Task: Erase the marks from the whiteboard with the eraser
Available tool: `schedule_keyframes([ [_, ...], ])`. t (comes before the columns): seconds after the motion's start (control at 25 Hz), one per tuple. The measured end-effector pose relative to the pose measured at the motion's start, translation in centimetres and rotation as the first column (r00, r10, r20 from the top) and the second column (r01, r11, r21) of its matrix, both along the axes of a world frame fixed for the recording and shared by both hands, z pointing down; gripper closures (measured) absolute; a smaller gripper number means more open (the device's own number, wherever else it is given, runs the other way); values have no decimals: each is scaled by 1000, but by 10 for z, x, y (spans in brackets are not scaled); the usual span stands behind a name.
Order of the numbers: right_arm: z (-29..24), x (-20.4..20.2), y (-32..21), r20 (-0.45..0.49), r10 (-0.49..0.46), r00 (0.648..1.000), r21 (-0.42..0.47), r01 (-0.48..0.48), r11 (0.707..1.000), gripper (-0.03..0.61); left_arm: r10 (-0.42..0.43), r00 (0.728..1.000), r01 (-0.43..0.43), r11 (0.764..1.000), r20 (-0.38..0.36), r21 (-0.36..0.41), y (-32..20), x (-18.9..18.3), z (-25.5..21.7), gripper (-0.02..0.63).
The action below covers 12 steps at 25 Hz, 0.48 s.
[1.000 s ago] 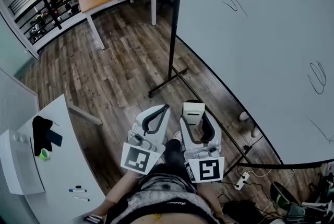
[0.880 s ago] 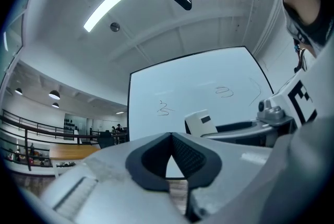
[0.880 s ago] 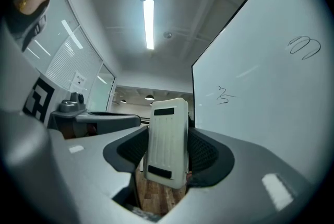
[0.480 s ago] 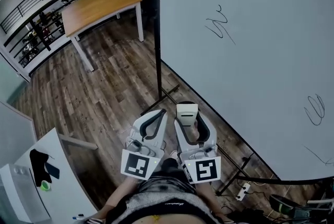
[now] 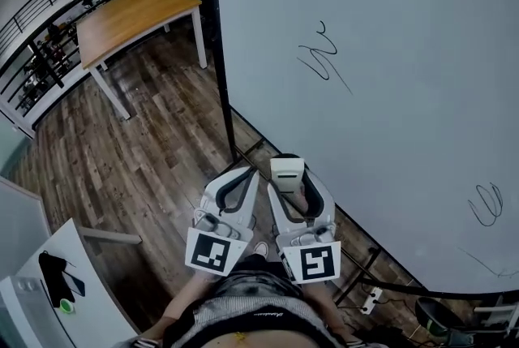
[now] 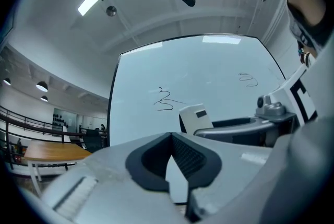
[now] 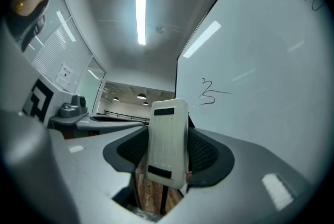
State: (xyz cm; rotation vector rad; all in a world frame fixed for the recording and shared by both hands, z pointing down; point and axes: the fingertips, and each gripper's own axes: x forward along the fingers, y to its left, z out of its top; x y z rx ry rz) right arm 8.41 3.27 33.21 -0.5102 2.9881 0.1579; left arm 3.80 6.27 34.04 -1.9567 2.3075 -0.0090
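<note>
- Your right gripper (image 7: 167, 151) is clamped on the eraser (image 7: 167, 142). The pads press its two long edges, and its long axis runs out along the fingers, so its far end sticks out past the tips.
- In the right gripper view the eraser's white ribbed back faces the camera. The wiping face is turned away from the camera, so I cannot tell its condition.
- The whiteboard (image 7: 261, 61) stands ahead of those fingers and to their right, and the eraser is well apart from it.
- The nearest mark is the squiggle (image 7: 209, 93), which sits beyond the eraser's far end, above the tips and a little right of them.
- In the head view the squiggle (image 5: 324, 54) lies well ahead of the eraser (image 5: 286, 172). A looped mark (image 5: 486, 204) sits far off to the right of the fingers, low on the board, with a faint line below it.
- The next move, as I judge it, is a reach forward and up, then tilting the eraser's hidden face flat onto the board.
- Your left gripper (image 6: 169, 137) has its fingers closed together with nothing between them. It sits just beside the right one, on the side away from the board, so the right hand is nearer the marks.
</note>
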Motion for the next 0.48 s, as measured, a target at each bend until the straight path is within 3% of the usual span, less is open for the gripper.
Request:
schedule_keyframes([
  [0.2, 4, -7, -24, -34, 29, 999, 3, -29, 1000, 336, 10, 999, -10, 1000, 36, -3, -22, -8, 4, 617],
  [0.48, 0, -20, -53, -33, 116, 993, 8, -116, 993, 336, 113, 993, -112, 994, -32, 8, -57, -26, 8, 615],
])
